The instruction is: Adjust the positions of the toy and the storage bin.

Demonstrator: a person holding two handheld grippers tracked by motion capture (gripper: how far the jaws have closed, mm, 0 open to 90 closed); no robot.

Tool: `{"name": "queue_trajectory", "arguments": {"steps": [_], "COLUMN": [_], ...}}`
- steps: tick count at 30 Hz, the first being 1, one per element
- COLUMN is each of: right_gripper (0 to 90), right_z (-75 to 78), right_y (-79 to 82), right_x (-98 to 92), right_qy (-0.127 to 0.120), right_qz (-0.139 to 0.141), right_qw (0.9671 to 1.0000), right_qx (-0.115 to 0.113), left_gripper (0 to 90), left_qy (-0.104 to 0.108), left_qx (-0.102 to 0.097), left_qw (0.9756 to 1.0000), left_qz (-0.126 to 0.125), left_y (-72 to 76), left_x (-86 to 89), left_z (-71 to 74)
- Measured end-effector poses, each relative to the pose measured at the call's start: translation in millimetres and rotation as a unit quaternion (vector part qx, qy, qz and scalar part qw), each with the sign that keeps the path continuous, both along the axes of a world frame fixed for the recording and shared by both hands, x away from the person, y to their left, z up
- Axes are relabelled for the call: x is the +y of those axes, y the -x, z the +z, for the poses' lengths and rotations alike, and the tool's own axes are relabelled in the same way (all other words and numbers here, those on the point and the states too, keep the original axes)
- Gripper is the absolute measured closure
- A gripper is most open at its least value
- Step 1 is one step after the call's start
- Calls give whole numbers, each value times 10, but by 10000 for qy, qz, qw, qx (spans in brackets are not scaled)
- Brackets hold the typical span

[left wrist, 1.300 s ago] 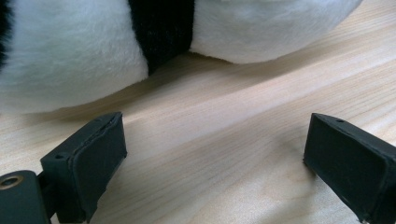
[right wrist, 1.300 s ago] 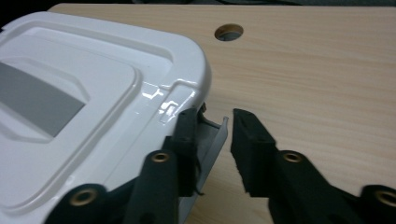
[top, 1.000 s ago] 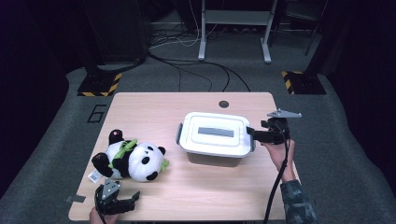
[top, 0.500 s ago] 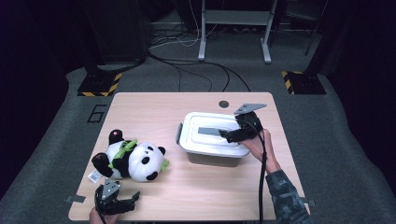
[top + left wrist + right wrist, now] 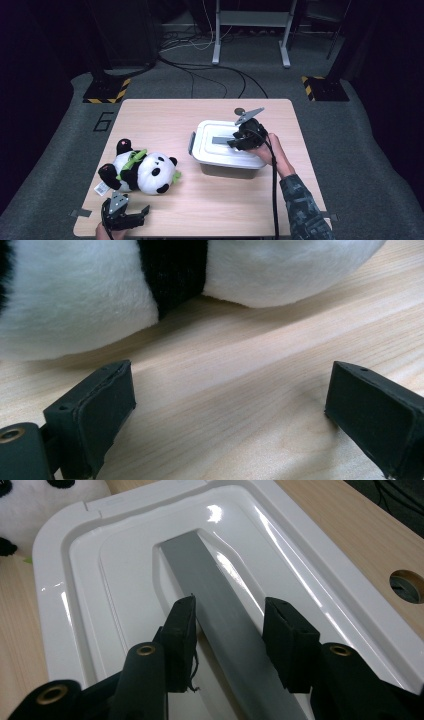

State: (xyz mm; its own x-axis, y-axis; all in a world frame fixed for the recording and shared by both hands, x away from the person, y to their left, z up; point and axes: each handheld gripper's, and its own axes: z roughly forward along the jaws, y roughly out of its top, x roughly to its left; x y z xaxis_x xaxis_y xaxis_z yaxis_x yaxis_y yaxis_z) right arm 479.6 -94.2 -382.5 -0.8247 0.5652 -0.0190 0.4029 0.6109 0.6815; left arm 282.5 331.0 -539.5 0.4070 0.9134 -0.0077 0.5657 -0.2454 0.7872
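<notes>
The right gripper (image 5: 229,630) straddles the grey handle (image 5: 225,615) on the white box's lid (image 5: 220,150) at mid-bench, jaws narrowed but apparently not clamped. Closing squarely across the handle's middle should lift the lid level. The left gripper (image 5: 227,410) rests wide open beside the panda (image 5: 140,172).

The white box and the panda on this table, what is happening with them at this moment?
A person works at a wooden table with a gripper in each hand. The right gripper is over the lid of the white box, its jaws set on either side of the grey handle but not yet closed on it. The lid is on. The left gripper rests open at the near edge, just in front of the plush panda, which lies on its side, untouched.
</notes>
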Motion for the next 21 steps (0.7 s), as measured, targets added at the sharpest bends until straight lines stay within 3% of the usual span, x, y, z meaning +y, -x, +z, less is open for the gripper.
{"name": "queue_trajectory", "arguments": {"steps": [9,15,16,17,18,19,20,21], "right_gripper": [620,653,657,657,663,663,665,666], "right_z": [-20,-28,-31,-31,-31,-31,-34,-27], "right_y": [19,54,72,72,100,100,110,166], "right_x": [-32,-33,-26,-26,-14,-14,-10,37], "right_qy": [-187,-225,-271,-271,-358,-358,-461,-361], "right_qz": [-116,-410,-647,-647,-986,-986,-1186,-1323], "right_qw": [9997,9989,9975,9975,9944,9944,9917,9905], "right_qx": [63,20,40,40,120,120,194,115], "left_gripper": [54,54,54,54,54,54,54,54], "left_qy": [6,-2,6,6,-1,-2,-2,6], "left_qx": [-4,-1,-4,-4,-1,-3,-3,-3], "left_qw": [10000,10000,10000,10000,10000,10000,10000,10000], "left_qz": [4,2,5,5,1,1,1,7], "left_y": [1,1,1,1,1,1,1,1], "left_x": [-1,0,-1,-1,0,0,0,-2], "left_z": [-1,0,-1,-1,0,0,0,-1]}}
